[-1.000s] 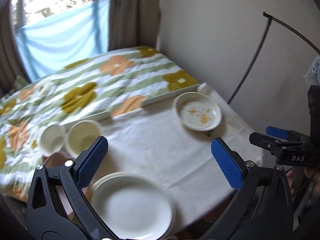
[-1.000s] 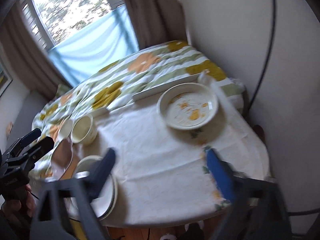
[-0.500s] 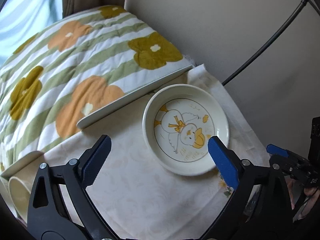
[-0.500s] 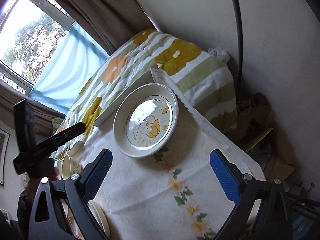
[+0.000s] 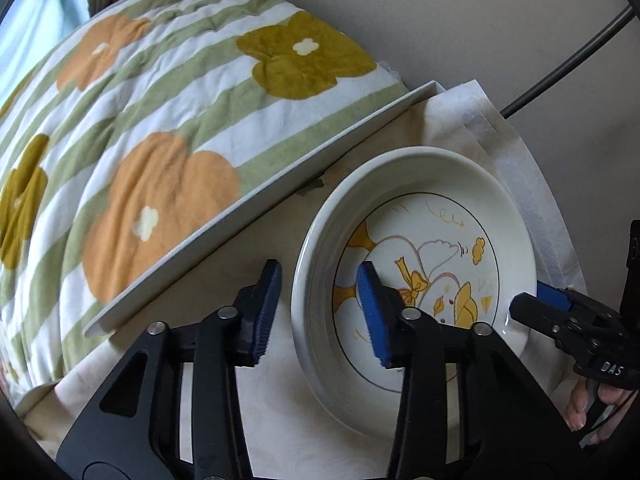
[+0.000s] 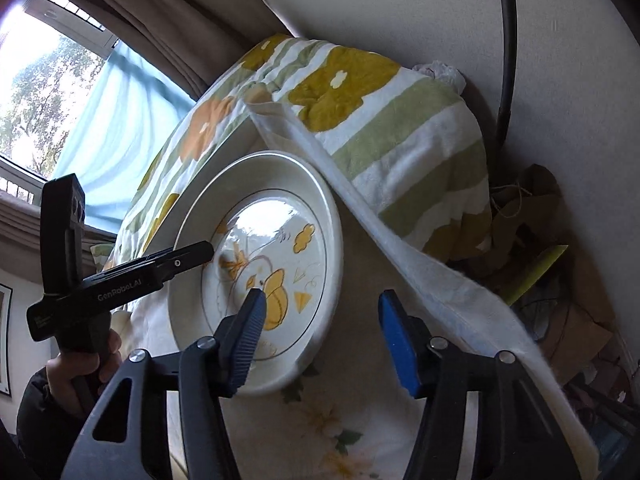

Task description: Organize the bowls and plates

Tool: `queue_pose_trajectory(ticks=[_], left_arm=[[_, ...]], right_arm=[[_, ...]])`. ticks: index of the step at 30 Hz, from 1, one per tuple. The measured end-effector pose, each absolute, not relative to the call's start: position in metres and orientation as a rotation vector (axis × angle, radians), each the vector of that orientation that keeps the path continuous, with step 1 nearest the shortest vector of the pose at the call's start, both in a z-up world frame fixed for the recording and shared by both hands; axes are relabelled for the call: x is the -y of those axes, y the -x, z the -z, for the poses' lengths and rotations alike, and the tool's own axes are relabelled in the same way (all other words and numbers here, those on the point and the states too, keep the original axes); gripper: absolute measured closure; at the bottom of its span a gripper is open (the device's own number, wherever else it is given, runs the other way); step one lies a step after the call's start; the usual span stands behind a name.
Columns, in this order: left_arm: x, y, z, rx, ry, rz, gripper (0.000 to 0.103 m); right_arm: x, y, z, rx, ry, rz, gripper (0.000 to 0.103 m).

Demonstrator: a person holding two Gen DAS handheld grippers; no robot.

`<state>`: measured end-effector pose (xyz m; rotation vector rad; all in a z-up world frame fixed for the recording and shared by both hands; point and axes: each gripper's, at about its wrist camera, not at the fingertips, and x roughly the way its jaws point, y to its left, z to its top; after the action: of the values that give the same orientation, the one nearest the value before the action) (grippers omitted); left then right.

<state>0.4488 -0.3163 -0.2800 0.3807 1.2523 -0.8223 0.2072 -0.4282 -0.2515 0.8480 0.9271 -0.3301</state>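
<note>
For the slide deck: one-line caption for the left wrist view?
Left gripper closing across the near rim of the duck-print plate; right gripper at the opposite rim.

Floral blanket (image 5: 160, 128), pale tablecloth (image 5: 304, 420), brown curtain (image 6: 160, 24)

Cream plate (image 5: 416, 280) with a yellow duck drawing; blanket (image 5: 160, 120) with green and white stripes, orange and mustard flowers; tool pads blue

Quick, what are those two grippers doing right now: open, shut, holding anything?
Left gripper: closing around the rim of the white duck-painted ceramic plate, not yet pressing.
Right gripper: closing around the plate's opposite rim, pads still apart.
</note>
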Motion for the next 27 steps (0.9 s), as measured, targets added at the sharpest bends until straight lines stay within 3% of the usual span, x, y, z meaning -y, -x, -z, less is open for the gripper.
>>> queue_pose_trajectory(ticks=[1, 3, 6, 18, 27], left_arm=[[0.318, -0.449, 0.28, -1.25, -0.383, 0.827, 0.082], [0.319, -0.45, 0.28, -1.242, -0.383, 0.824, 0.082], [0.319, -0.45, 0.28, -1.237, -0.383, 0.82, 0.082], [0.313, -0.44, 0.268, -1.219, -0.391, 0.793, 0.082], [0.266, -0.41, 0.204, -1.181, -0.301, 0.729, 0.082]], right_arm=[[0.428, -0.208, 0.252, -0.928, -0.836, 0.337, 0.062], [0.428, -0.213, 0.254, -0.935, -0.815, 0.339, 0.075], [0.423, -0.218, 0.254, -0.951, -0.778, 0.327, 0.085], [0.429, -0.219, 0.244, -0.969, -0.76, 0.29, 0.086], [0.413, -0.217, 0.186, -0.947, -0.666, 0.184, 0.086]])
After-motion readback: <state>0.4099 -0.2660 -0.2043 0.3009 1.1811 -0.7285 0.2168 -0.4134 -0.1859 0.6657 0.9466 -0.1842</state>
